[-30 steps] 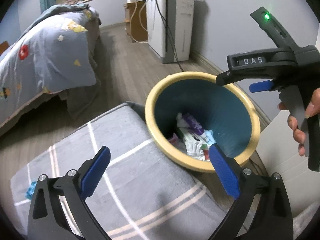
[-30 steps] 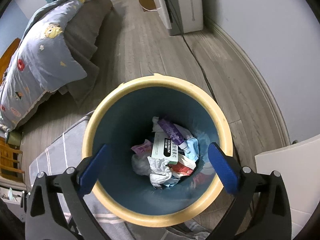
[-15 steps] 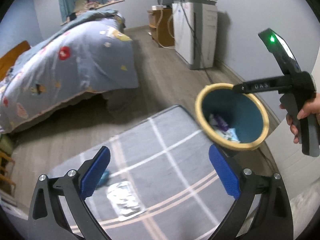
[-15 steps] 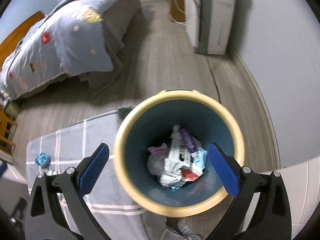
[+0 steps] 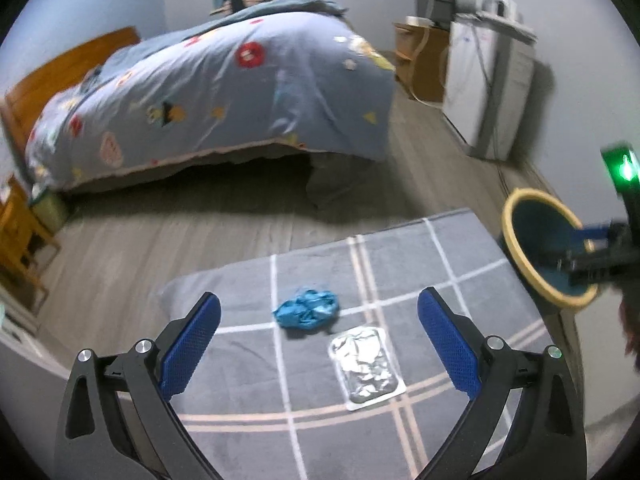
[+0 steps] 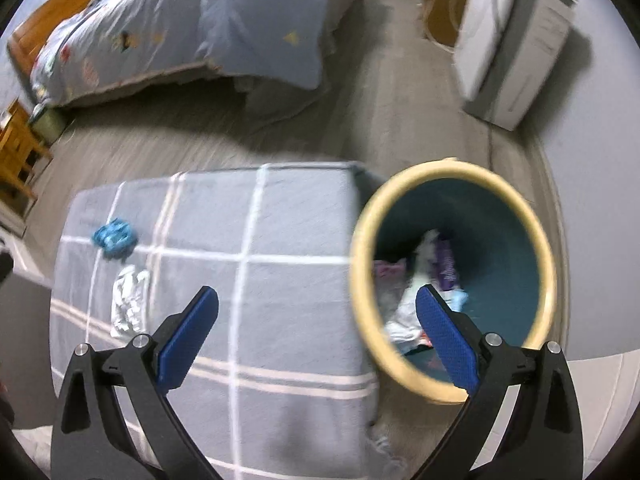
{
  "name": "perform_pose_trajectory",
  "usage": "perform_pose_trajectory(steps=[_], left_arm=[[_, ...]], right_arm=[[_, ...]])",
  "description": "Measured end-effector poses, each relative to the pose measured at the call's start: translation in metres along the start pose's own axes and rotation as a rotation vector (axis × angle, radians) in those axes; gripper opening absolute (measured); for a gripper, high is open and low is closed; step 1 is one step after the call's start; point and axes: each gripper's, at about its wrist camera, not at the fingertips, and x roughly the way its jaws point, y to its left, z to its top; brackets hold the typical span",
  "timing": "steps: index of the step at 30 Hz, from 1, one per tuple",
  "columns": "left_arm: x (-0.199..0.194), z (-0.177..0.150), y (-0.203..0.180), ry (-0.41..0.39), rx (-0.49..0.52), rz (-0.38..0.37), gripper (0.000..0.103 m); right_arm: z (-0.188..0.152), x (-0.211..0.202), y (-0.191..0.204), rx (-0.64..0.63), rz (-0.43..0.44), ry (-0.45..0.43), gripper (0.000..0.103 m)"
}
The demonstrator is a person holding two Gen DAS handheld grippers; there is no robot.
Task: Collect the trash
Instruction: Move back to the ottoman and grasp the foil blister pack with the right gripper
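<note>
Left wrist view: crumpled blue wrapper (image 5: 306, 314) beside creased silver foil packet (image 5: 366, 364); both claws spread, empty.

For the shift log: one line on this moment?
left gripper: open | right gripper: open | blue wad, foil pack on mat | bin part-filled

Both wrist views high over shared grey mat (image 5: 400, 264), bin (image 6: 452, 280) rightward.

Dim indoor light, motion blur – worst right view, fisheye-warped edges
</note>
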Motion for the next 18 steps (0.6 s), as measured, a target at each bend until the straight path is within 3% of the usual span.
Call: perform_pose_trajectory(steps=[7, 14, 18], left_arm=[[0.005, -0.009, 0.032, 0.004, -0.014, 0.036, 0.098], [0.008, -0.014, 0.071, -0.018, -0.06, 0.043, 0.098], [0.012, -0.021, 0.094, 0.004, -0.138, 0.022, 0.098]], right_arm=[[-0.007, 0.02, 0.077, -0.008, 0.071, 0.015, 0.097], [-0.027, 0.04, 0.153, -0.041, 0.04, -0.085, 0.097], [-0.045, 0.073, 0.187, -0.1, 0.037, -0.065, 0.097]])
